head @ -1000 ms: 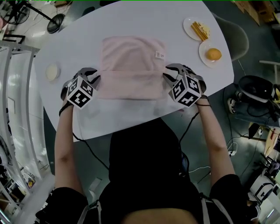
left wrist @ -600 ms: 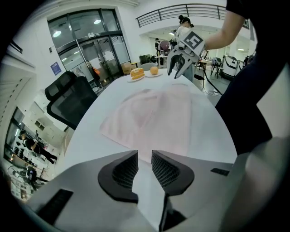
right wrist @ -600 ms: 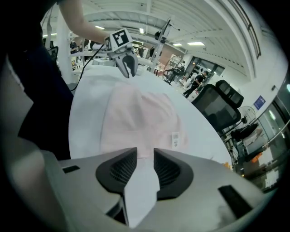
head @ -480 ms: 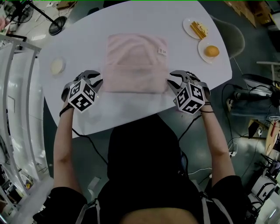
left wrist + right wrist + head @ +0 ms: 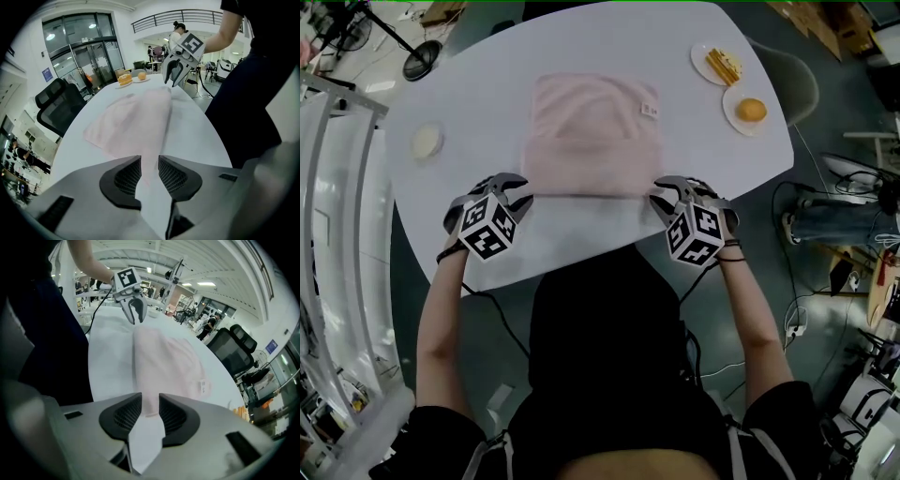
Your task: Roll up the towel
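**Both grippers at the towel's near corners, nothing gripped yet**

The pink towel (image 5: 591, 131) lies flat in the middle of the white table (image 5: 581, 230). Its near strip looks doubled over once — a flat band, not a tight roll. The left gripper (image 5: 520, 192) sits at the towel's near left corner and the right gripper (image 5: 666, 192) at its near right corner, both angled down at the cloth.

In the left gripper view the pads (image 5: 124, 176) stand part-way apart with the towel's corner showing in the gap. These jaws have just been opening and do not look to press the cloth. The right gripper's pads (image 5: 123, 417) are likewise part-way apart, with the towel's end in the gap and nothing clamped. I judge that neither gripper has hold of anything.

The step in hand appears to be taking a fresh bite on the near edge for the next turn. To do it well, both jaws should close on the full thickness of the doubled band, at matching spots on either side, so the roll stays square. Then lift only a little and turn both hands over the towel together — if one leads, the roll will likely come out skewed.

The plate with yellow slices (image 5: 705, 54) and the plate with a round orange thing (image 5: 733, 103) sit beyond the towel's far right corner, well apart from it.
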The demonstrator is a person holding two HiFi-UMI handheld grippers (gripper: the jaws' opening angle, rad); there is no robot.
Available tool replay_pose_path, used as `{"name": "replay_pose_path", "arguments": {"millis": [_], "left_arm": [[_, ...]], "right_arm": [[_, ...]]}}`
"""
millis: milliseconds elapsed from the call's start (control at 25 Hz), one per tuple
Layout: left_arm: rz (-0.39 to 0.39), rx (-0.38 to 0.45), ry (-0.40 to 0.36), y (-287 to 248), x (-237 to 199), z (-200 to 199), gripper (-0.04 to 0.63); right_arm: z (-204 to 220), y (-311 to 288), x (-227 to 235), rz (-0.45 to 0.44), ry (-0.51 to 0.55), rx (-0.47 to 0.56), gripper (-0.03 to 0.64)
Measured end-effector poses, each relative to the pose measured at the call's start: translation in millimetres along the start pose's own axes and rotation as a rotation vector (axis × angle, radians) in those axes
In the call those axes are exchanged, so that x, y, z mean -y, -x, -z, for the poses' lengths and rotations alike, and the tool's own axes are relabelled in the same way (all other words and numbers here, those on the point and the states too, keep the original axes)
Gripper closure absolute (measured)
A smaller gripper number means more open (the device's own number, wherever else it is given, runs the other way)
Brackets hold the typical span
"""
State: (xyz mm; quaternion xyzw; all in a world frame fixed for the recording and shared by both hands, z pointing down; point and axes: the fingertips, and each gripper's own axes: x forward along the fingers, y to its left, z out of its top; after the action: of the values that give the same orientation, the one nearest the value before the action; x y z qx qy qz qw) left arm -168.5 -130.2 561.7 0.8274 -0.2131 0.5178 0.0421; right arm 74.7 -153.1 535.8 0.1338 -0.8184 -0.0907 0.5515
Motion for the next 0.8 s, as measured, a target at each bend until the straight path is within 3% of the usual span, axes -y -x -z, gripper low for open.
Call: {"name": "replay_pose_path", "arguments": {"millis": [200,520,800], "left_arm": [[0.032,-0.019,-0.026,-14.9,13.9,-0.2,0.477],[0.023,-0.08,-0.057,-37.6,7.1,6.8,0.445],[0.065,-0.127,-0.014,-48.5,3.5,7.7,0.448]], "right_arm": [[9.6,-9.9,-11.8,-0.015,0.035,-0.035,0.491],[20.9,-34.0,-12.0,-0.035,0.074,-0.075,0.491],[25.8,-46.9,-10.0,-0.046,0.054,-0.069,0.499]]}}
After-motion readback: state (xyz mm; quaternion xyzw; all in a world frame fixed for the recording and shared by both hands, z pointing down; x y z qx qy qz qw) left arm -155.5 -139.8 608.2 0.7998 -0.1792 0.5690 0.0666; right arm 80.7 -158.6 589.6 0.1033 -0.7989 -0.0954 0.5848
